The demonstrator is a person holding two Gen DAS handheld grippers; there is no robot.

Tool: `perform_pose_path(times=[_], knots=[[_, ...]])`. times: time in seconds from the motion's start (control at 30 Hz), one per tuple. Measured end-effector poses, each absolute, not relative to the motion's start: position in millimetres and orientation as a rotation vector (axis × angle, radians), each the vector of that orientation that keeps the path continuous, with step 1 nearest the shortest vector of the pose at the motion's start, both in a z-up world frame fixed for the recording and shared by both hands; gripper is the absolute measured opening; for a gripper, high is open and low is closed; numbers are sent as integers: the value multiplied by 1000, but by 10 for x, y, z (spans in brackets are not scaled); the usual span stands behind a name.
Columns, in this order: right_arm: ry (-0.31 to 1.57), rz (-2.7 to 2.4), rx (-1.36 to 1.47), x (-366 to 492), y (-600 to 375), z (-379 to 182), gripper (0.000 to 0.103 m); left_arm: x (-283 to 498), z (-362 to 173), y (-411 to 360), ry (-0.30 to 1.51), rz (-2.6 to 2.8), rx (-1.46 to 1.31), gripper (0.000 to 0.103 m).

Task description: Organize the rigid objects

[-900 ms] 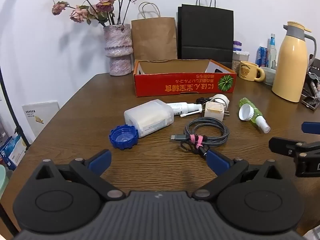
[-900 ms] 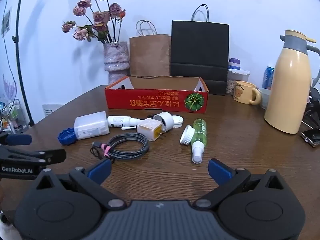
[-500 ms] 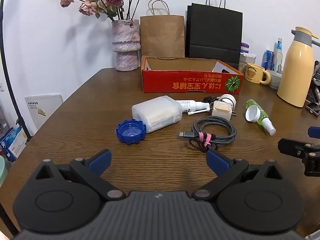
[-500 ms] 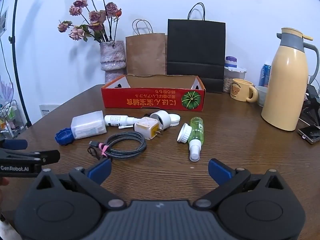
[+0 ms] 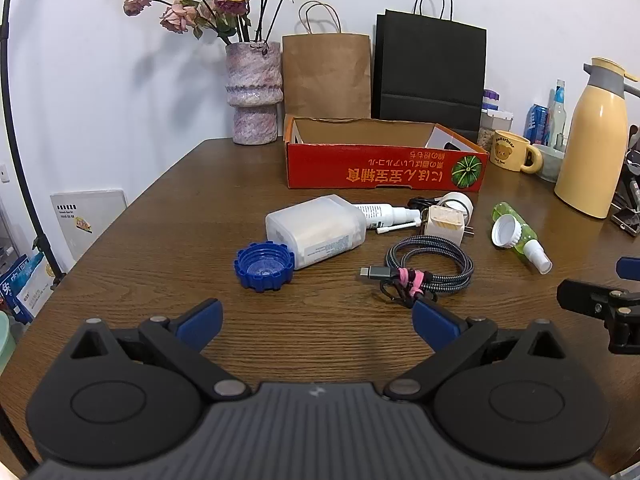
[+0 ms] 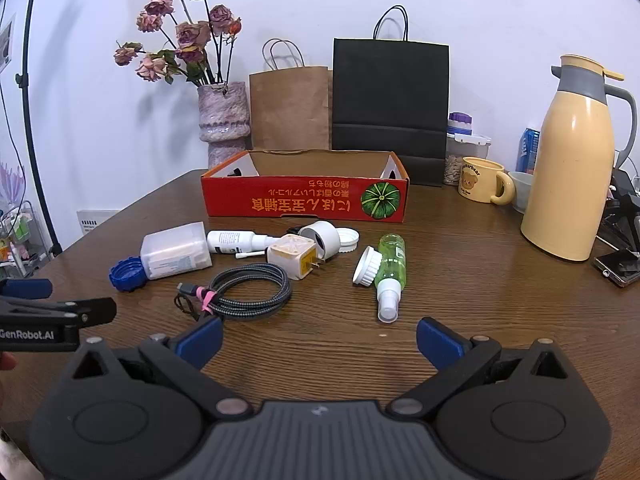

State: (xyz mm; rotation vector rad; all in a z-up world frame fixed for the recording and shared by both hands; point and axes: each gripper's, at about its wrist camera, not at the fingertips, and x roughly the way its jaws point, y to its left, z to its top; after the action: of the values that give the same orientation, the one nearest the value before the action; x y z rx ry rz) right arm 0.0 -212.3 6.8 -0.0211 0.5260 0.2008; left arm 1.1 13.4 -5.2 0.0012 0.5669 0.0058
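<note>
Nearest me, the left gripper (image 5: 316, 322) and the right gripper (image 6: 318, 338) hang side by side above the wooden table (image 5: 160, 240), both spread as wide as they go and gripping nothing. Compared with a moment ago they have only drifted a little, the left one swinging slightly so the clutter sits more centrally ahead; nothing on the table has shifted. To my eye the sorting has not begun. Just beyond the fingers lie the coiled cable (image 6: 250, 290) and blue cap (image 5: 264, 266), then the clear plastic box (image 5: 316, 230), charger plug (image 6: 294, 260) and green spray bottle (image 6: 390, 270). Farther back the red cardboard tray (image 6: 304, 202) waits, seemingly empty.
</note>
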Motion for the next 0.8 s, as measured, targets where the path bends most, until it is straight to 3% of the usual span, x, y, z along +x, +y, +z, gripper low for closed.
perform_pose_path(times=[0.8], knots=[[524,198,-19,-17,-2126,78,103,0,-28,155,553,-1,-2,103]])
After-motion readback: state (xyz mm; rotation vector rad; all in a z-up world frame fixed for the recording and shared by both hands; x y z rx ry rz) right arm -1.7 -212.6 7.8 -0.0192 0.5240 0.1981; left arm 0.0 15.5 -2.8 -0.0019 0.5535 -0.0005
